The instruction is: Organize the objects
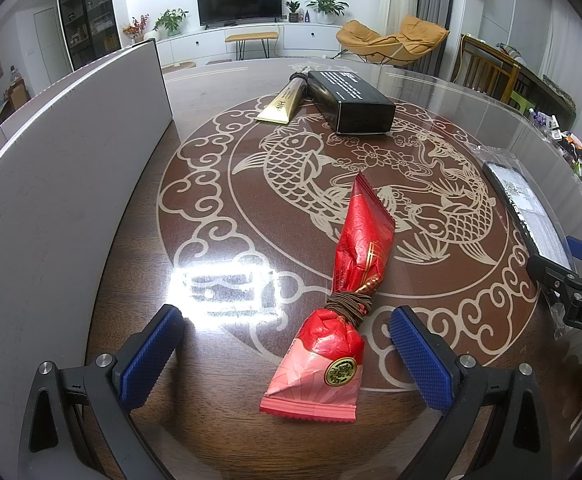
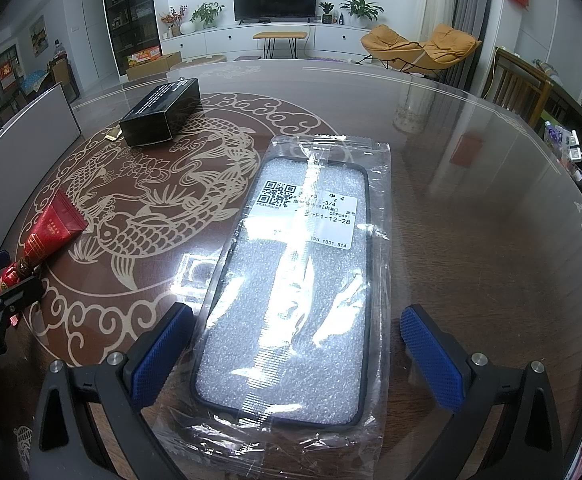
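Left wrist view: the left tool [image 1: 285, 354] is held low over the counter [image 1: 211, 440] with its jaws spread, and nothing is pinched. The red packet [image 1: 345, 280], bound at its waist with brown cord, lies between the blue pads [image 1: 151, 356], its pink end nearest the camera and its red end pointing to 12 o'clock. This straddling position is judged to be an approach for a grasp across the packet.

At 12 o'clock a black box [image 1: 351, 100] is seen lying with a gold tube [image 1: 285, 102] touching its 9 o'clock side; the pair is judged to be already grouped. A white board [image 1: 51, 184] stands at 9 o'clock.

In the right wrist view, the right tool [image 2: 295, 356] is likewise spread, with the bagged case [image 2: 291, 280] lying flat between its pads [image 2: 431, 356]. The pads are not seen to touch the bag.
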